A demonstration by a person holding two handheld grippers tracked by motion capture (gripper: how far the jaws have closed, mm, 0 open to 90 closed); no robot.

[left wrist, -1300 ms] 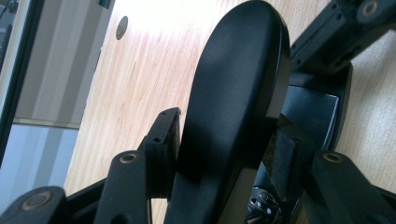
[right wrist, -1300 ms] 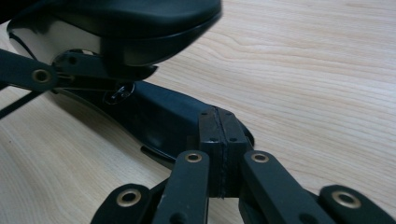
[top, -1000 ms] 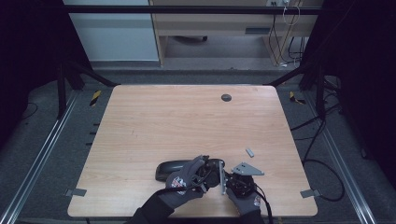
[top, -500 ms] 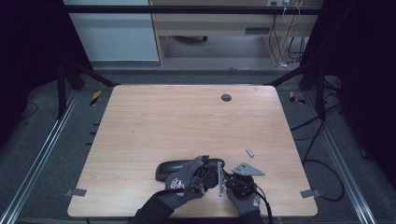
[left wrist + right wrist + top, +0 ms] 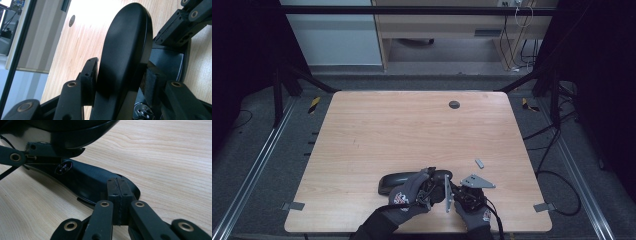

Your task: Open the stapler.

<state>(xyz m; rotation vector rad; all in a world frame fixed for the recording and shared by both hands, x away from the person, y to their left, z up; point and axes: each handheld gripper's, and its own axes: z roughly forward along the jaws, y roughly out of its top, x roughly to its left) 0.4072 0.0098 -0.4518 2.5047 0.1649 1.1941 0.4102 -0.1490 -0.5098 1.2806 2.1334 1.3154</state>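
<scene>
Nothing on the table (image 5: 362,130) has shifted since the earlier frames; both hands sit in the same spot near its front edge. A black case (image 5: 125,57) stands between the left gripper's (image 5: 117,80) jaws, which pinch its lid. Just beside it, the right gripper (image 5: 117,195) has its jaws pressed together at the rim of the case's lower half (image 5: 90,182), which lies flat on the table. A small grey piece (image 5: 479,163) lies near the case, on its right.

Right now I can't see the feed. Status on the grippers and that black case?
Left gripper shut on case lid. Right gripper shut, pads together at case base. Small grey piece lies apart on the table, not in the way.
</scene>
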